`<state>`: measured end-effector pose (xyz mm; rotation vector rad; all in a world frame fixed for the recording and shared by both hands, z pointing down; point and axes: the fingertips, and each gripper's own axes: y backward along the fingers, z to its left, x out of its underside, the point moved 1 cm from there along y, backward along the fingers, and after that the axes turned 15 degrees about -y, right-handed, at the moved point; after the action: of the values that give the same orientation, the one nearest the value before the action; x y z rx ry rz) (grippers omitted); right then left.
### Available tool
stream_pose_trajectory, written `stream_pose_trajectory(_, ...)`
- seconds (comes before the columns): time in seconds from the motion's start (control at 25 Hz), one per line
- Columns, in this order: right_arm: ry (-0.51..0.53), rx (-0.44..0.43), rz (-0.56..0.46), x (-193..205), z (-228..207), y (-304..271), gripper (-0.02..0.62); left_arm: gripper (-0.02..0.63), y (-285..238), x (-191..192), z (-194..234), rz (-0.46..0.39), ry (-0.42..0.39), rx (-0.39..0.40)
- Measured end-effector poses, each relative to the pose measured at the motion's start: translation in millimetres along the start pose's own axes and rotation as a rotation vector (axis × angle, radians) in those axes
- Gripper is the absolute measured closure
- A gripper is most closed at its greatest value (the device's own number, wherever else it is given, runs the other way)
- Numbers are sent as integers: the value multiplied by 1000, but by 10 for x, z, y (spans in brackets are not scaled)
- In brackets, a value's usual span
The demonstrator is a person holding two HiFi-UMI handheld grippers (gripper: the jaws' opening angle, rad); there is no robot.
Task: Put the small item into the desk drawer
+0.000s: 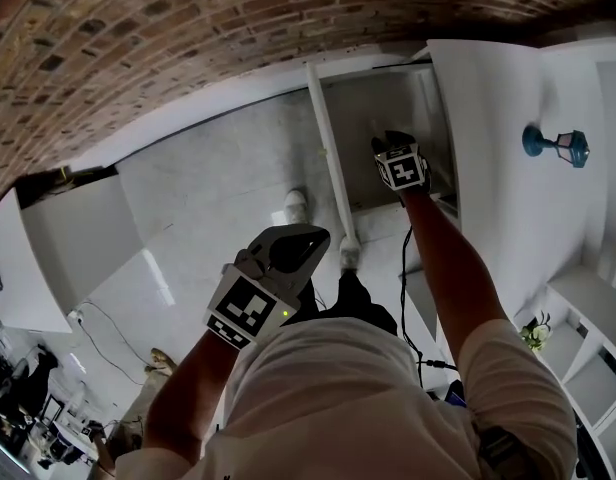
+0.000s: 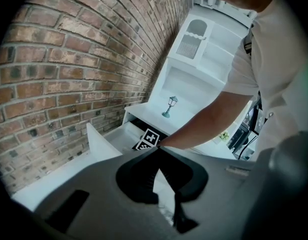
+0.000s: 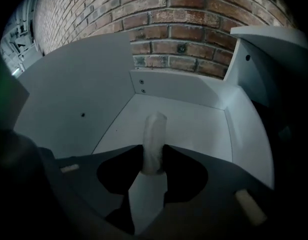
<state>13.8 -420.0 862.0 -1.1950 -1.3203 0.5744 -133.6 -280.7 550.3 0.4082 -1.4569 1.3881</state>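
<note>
The small item [image 3: 155, 139], a pale translucent cylinder, is pinched between the jaw tips of my right gripper [image 3: 154, 160] and sticks out forward. It hangs just above the floor of the open white desk drawer [image 3: 194, 124]. In the head view my right gripper [image 1: 391, 144] reaches down inside the drawer [image 1: 329, 138], and the item is hidden there. My left gripper [image 1: 306, 243] hangs back from the drawer, over the floor, jaws together with nothing in them. The left gripper view looks past the left gripper [image 2: 157, 155] at the drawer [image 2: 111, 139] and the right gripper's marker cube [image 2: 150, 139].
A small blue lamp [image 1: 558, 145] stands on the white desk top [image 1: 498, 148] to the right of the drawer; the lamp [image 2: 170, 105] also shows from the left gripper. A brick wall [image 3: 194, 24] runs behind the desk. White shelves [image 1: 588, 348] stand at the right.
</note>
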Motion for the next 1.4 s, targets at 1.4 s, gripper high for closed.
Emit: stream_pose_trajectory(1.4,24,-110,-246,-6,363,1599,487,600,47,-351,-1095,-84,-71,13)
